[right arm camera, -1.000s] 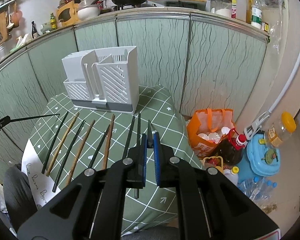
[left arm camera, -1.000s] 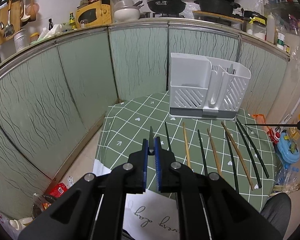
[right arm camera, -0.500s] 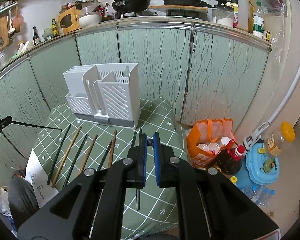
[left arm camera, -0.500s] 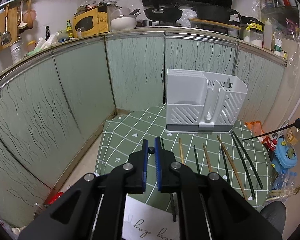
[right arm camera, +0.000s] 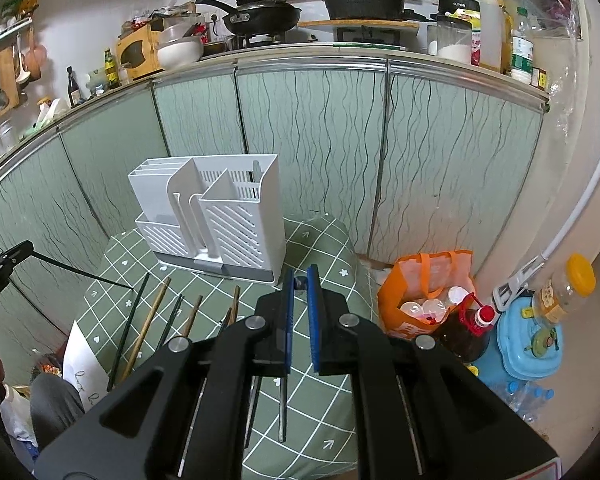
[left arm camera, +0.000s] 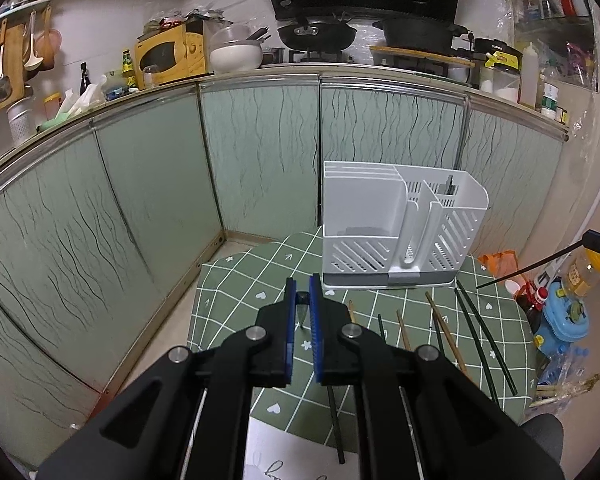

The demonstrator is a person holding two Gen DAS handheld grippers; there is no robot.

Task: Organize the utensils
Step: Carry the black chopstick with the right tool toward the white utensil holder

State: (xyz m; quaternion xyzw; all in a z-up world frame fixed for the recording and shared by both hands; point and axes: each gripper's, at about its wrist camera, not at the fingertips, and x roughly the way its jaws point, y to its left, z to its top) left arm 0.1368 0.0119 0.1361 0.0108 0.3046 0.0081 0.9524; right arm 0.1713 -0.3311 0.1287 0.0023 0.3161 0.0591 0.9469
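Note:
A white utensil holder stands at the back of the green checked table. Several dark and wooden chopsticks lie in a row in front of it. My left gripper is shut on a dark chopstick, whose tip shows between the blue pads. In the right wrist view that chopstick juts out over the table's left edge. My right gripper is shut on another dark chopstick, which hangs above the table's right side.
Green cabinet fronts curve around behind the table. On the floor to the right are an orange bag, bottles and a blue toy. A sheet of paper and a person's knee sit at the near edge.
Both grippers have risen with their chopsticks held. The table and holder now sit lower and smaller in both views.

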